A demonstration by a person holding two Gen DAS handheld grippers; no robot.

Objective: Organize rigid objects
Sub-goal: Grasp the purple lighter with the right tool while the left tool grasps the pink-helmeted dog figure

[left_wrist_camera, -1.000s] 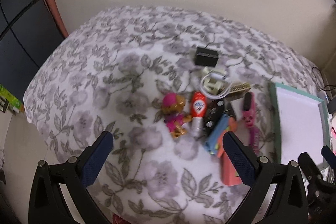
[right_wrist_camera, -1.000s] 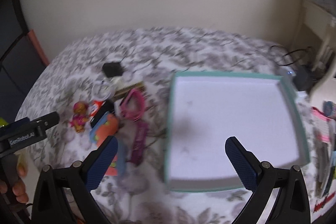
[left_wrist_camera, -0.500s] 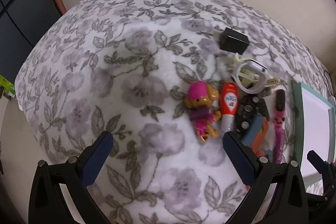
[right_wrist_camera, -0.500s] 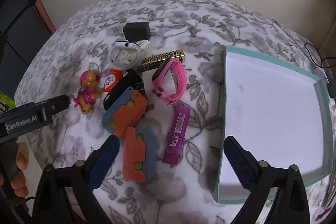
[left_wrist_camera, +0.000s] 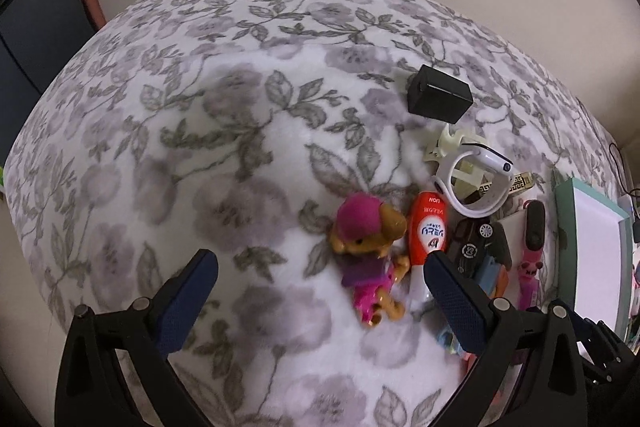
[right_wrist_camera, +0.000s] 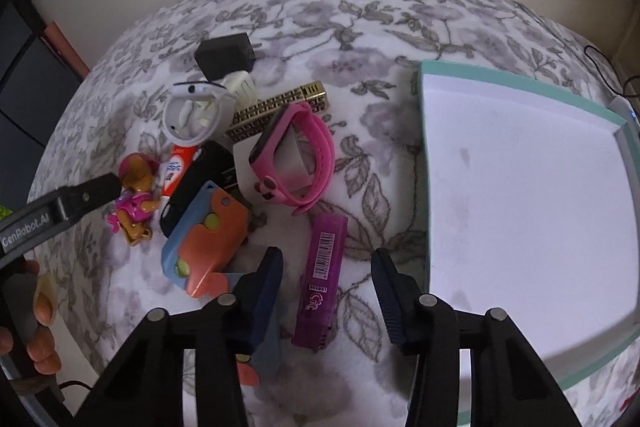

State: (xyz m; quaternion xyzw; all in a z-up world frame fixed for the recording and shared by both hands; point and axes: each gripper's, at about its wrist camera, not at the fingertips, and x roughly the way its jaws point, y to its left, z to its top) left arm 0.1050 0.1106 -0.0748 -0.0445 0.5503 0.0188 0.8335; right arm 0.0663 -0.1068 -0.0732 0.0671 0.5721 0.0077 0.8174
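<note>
While straddled by the right gripper [right_wrist_camera: 326, 277], fingers parted narrowly | purple case [right_wrist_camera: 323, 277], at 9 o'clock from tray [right_wrist_camera: 426, 163], is being judged light, stiff, slick; mid-length grip advised | left gripper [left_wrist_camera: 320, 291] fingers wide.

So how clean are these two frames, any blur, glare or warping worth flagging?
Left wrist view: the dog figurine is slightly soft, and the floral bedspread bulges from fisheye warping. Right wrist view: sharper, the barcode on the purple case shows clearly; the white tray is bright but not glaring, its edges bowed.
</note>
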